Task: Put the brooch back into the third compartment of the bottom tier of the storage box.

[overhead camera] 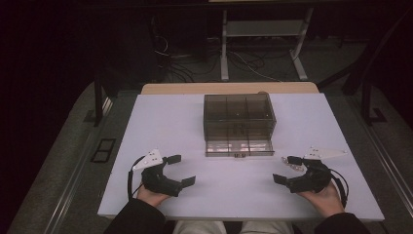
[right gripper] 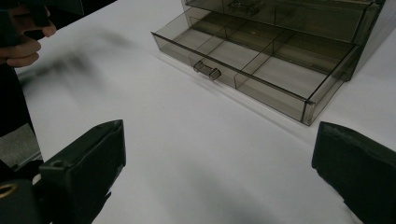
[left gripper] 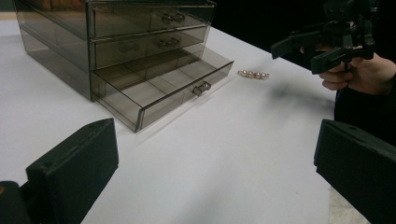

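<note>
Smoky transparent plastic drawer chest [overhead camera: 239,123] stands at the middle of the white tabletop [overhead camera: 185,122], beyond both hands, its bottom drawer [left gripper: 163,91] pulled out toward the person. Nearest the person, the left claw [overhead camera: 179,169] and the right claw [overhead camera: 285,169] rest on the tabletop's near part, well apart, each with jaws spread wide and nothing between them. A short string of pale pink beads [left gripper: 253,74] lies just beside the right claw, near the drawer's front.

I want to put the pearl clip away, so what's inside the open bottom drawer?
The bottom drawer stands pulled out, and its divided compartments look bare. Its back part stays under the smoky organizer, so that stretch can't be checked.
</note>
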The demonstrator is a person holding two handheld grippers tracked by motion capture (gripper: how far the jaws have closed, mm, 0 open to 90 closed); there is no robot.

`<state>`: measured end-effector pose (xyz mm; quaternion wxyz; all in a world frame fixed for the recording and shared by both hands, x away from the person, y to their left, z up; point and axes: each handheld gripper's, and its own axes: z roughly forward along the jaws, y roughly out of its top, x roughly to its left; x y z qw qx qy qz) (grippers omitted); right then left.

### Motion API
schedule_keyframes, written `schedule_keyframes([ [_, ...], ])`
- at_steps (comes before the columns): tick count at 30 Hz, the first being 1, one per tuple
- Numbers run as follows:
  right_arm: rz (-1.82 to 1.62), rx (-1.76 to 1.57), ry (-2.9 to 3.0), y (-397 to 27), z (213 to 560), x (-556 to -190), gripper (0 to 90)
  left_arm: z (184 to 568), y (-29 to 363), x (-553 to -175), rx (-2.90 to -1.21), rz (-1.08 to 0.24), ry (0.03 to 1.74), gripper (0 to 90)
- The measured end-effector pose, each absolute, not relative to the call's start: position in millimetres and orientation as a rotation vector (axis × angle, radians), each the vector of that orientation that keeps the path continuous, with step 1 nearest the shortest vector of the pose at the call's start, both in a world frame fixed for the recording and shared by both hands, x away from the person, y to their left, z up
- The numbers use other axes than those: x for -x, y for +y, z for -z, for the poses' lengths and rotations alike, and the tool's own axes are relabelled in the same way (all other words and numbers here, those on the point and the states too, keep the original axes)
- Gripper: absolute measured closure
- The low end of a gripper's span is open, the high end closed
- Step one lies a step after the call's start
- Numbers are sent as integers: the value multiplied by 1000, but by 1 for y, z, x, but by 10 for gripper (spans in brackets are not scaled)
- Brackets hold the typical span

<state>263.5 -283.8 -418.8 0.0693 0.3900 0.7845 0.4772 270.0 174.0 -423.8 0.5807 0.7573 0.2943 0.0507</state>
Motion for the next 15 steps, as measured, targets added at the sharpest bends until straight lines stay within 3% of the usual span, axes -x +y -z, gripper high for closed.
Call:
schedule_keyframes([
  [15, -1432, -1166, 2363, -284, 418, -263, 23, 425, 176, -270, -1757, -125, 707, 0],
])
